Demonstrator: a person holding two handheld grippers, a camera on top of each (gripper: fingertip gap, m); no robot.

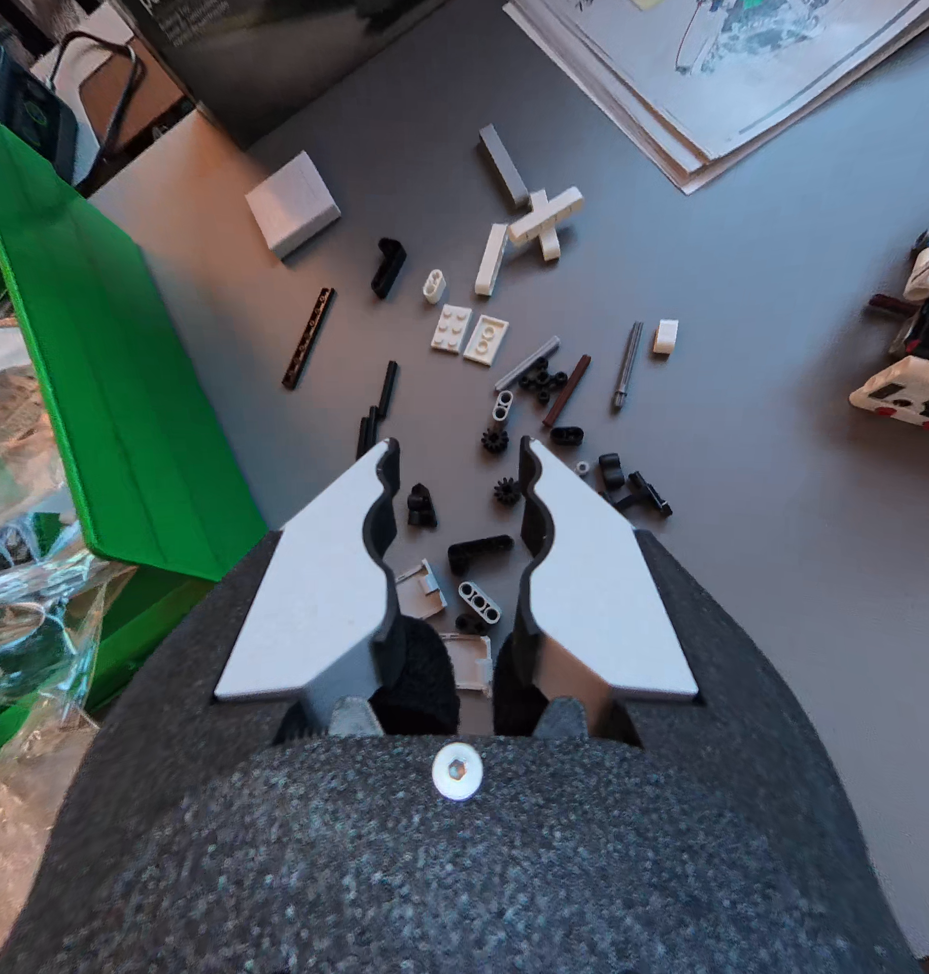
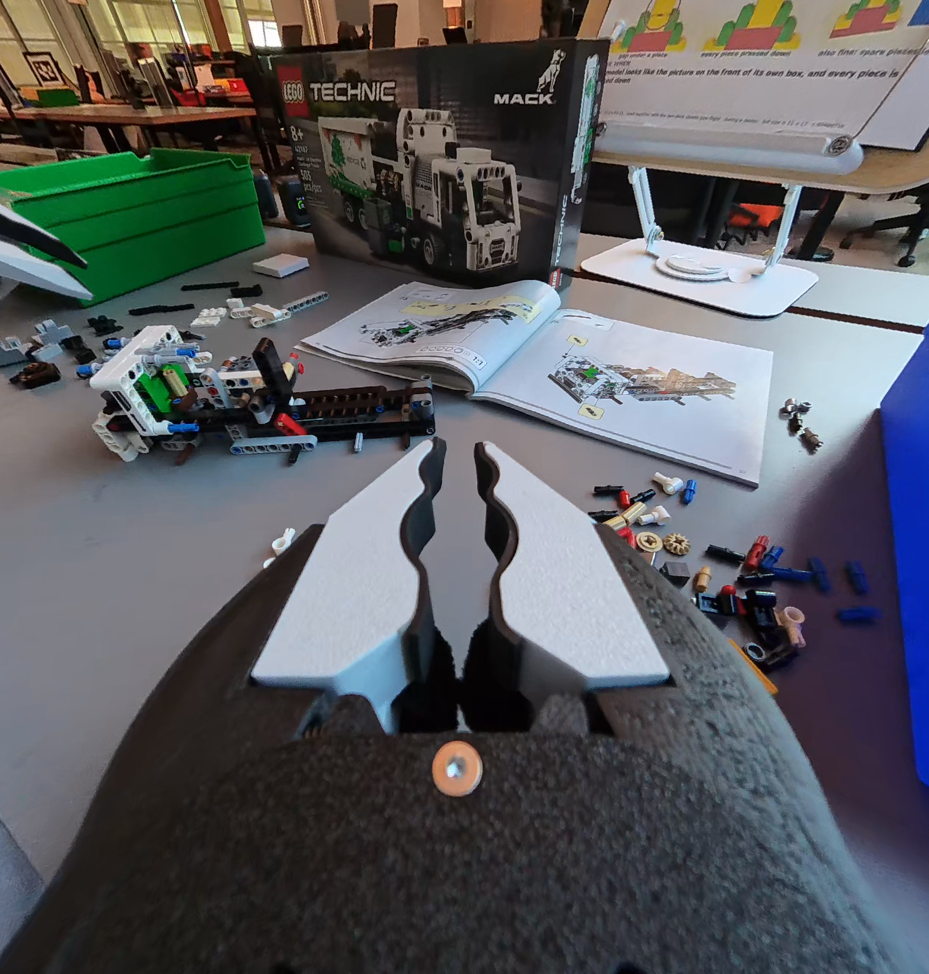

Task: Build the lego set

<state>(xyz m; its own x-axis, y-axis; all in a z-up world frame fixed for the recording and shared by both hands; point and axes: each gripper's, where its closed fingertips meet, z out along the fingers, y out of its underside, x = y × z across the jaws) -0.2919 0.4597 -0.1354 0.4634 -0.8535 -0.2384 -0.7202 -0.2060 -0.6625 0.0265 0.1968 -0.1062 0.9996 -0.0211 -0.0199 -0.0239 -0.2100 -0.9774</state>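
Note:
My left gripper (image 1: 458, 448) is open and empty, hovering over loose black, white and grey lego pieces on the grey table; two black gears (image 1: 494, 440) and a black bent beam (image 1: 478, 548) lie between its fingers. White plates (image 1: 468, 333) and white beams (image 1: 544, 216) lie farther ahead. My right gripper (image 2: 459, 447) is open with a narrow gap and empty, low over the table. The partly built truck chassis (image 2: 251, 400) sits ahead to its left, and its edge shows in the left wrist view (image 1: 910, 390). The left gripper's fingers (image 2: 30, 253) show at far left.
A green bin (image 2: 135, 211) (image 1: 109, 369) stands at the left, clear bags (image 1: 24, 580) beside it. The set's box (image 2: 441, 158) stands behind an open instruction booklet (image 2: 557, 379) (image 1: 741, 79). Small coloured pins (image 2: 741, 569) lie right, a blue bin (image 2: 921, 527) beyond. A white stand (image 2: 699, 274) is behind. Spacing between my two grippers at the tips: around 40 centimetres.

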